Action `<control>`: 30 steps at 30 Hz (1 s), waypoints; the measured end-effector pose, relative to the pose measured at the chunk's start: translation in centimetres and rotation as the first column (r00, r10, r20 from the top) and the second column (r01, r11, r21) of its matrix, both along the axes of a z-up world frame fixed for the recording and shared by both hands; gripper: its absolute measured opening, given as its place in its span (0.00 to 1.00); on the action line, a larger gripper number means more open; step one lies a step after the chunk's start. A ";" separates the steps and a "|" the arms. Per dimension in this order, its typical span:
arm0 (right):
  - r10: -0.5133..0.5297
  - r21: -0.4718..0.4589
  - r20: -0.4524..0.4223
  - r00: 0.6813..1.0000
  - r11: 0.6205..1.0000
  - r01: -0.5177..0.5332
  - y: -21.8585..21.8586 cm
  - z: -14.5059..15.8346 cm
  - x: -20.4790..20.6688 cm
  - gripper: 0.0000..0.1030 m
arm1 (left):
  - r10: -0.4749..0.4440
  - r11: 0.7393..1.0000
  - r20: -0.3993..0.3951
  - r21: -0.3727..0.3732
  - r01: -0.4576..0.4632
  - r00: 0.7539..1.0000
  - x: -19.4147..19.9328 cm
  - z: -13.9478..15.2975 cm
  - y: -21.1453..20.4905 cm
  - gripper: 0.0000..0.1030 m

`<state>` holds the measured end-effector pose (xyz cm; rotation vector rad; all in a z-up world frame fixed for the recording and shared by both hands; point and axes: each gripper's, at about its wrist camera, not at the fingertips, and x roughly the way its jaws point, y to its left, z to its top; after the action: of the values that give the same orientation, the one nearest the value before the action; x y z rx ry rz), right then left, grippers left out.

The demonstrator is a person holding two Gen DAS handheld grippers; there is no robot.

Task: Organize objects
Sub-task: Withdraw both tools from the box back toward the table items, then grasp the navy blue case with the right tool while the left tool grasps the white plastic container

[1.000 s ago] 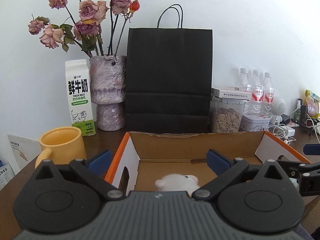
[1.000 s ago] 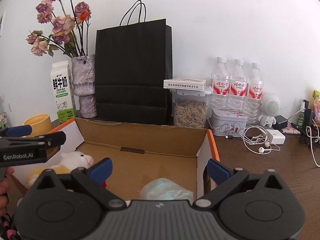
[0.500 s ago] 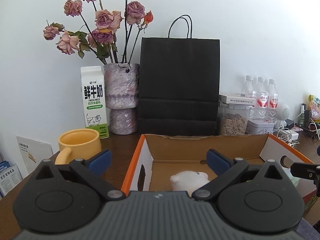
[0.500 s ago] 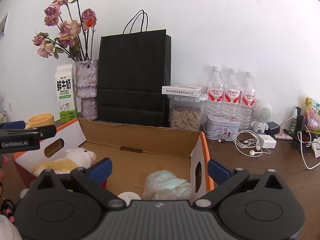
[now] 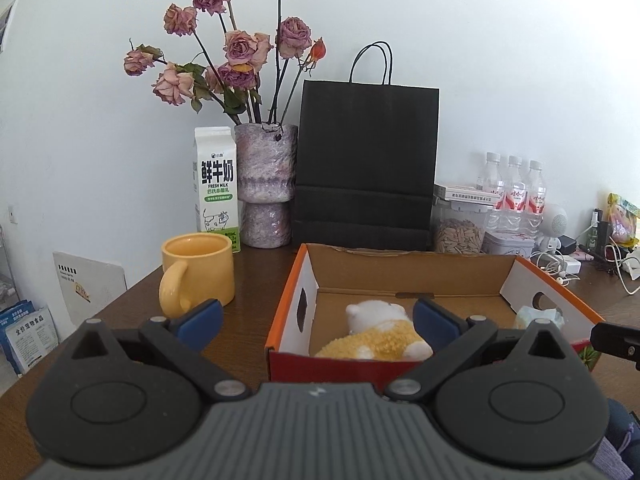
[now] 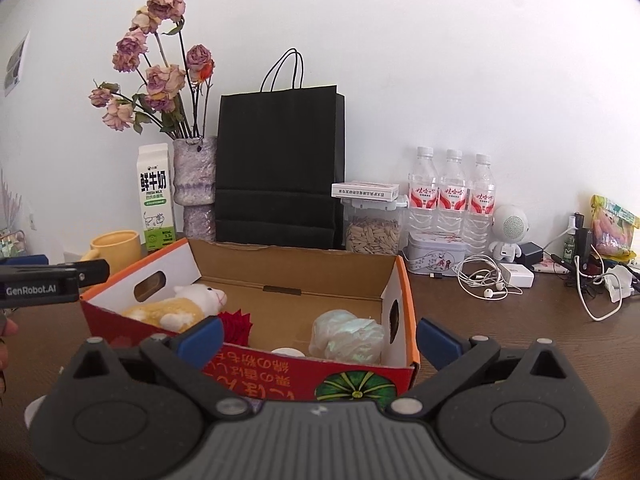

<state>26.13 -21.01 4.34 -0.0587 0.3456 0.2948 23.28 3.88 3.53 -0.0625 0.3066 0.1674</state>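
An open cardboard box with orange rims and red sides sits on the brown table. Inside lie a yellow-and-white plush animal, a red rose, a pale crumpled bag and a small white round thing. My left gripper hangs open before the box's near left end, holding nothing. Open and holding nothing too, my right gripper hovers at the near wall's right part. The left gripper's finger shows at the left of the right wrist view.
Along the wall stand a yellow mug, a milk carton, a vase of dried roses, a black paper bag, a seed jar, three water bottles and a tin. Earphones and cables lie right.
Both grippers have drawn back and risen from over the box, so the whole box and its red front wall now show. Both stay open.
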 end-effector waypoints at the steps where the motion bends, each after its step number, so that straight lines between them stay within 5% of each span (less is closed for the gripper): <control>1: 0.006 0.003 -0.003 1.000 1.000 -0.006 -0.1 0.1 -0.7 1.00 | 0.001 1.000 -0.013 -0.005 -0.001 1.000 -0.4 0.1 -0.1 1.00; 18: -0.011 -0.116 -0.168 0.986 0.993 -0.009 -3.3 -0.8 -6.7 1.00 | -0.070 0.997 -0.161 0.006 0.072 0.984 -5.4 2.3 -1.3 1.00; 30: -0.030 -0.127 -0.371 0.928 0.992 -0.019 -2.7 -3.1 -6.2 1.00 | -0.089 0.996 -0.278 -0.026 0.085 0.956 -6.1 2.3 -2.5 1.00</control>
<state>19.94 -23.73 1.24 -0.1297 0.7441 0.2773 17.21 1.42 5.80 -0.0387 0.5916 0.0865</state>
